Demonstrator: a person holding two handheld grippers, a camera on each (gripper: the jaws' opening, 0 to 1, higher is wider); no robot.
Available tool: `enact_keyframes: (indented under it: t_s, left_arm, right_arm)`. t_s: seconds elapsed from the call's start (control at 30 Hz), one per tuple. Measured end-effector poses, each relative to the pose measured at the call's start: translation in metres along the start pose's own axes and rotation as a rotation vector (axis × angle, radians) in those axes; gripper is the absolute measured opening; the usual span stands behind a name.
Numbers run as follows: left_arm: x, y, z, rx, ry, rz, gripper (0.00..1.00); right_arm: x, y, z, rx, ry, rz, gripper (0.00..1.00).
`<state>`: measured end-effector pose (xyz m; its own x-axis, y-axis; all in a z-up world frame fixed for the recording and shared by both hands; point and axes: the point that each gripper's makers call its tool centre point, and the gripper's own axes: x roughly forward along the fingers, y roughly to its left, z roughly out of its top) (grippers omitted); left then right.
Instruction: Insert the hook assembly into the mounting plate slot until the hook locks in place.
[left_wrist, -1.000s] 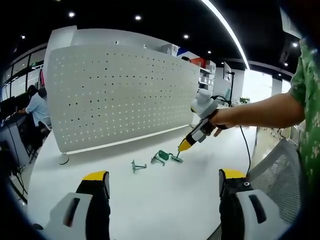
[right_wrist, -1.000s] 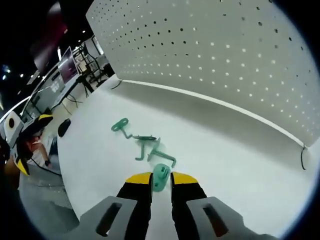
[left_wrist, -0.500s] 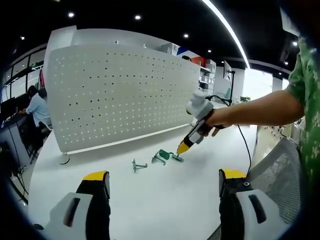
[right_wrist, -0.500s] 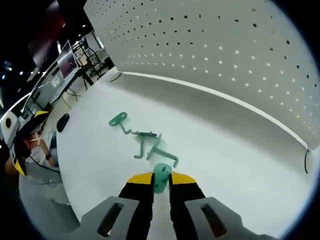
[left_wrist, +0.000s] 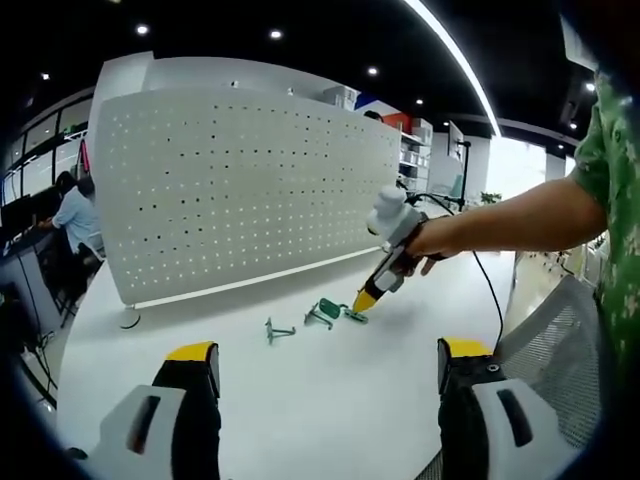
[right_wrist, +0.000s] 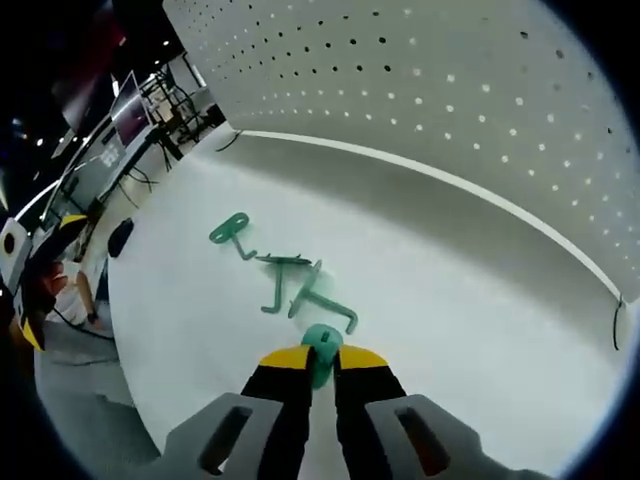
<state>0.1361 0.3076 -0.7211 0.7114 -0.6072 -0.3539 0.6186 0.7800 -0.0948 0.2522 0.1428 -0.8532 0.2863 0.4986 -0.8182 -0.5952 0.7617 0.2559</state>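
My right gripper (right_wrist: 319, 362) is clamped on a green hook piece (right_wrist: 321, 345) above the white table (right_wrist: 450, 300). The right gripper view shows two more hooks (right_wrist: 300, 290) near the pegboard (right_wrist: 480, 90). In the left gripper view, my left gripper (left_wrist: 328, 372) stands wide open, well back.
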Motion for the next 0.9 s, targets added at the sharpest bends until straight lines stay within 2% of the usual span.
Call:
enact_keyframes:
  t_s: [0.33,0.9]
  left_arm:
    - [0.0001,0.0006,0.0008,-0.001,-0.002,0.004,0.92]
    - [-0.0009,0.0008,0.0007,-0.001,-0.004,0.001,0.92]
  right_arm:
    - [0.0015,0.0018,0.0015,0.016,-0.005,0.016,0.02]
    - [0.0009,0.0025,0.0008,0.056,-0.023,0.031,0.02]
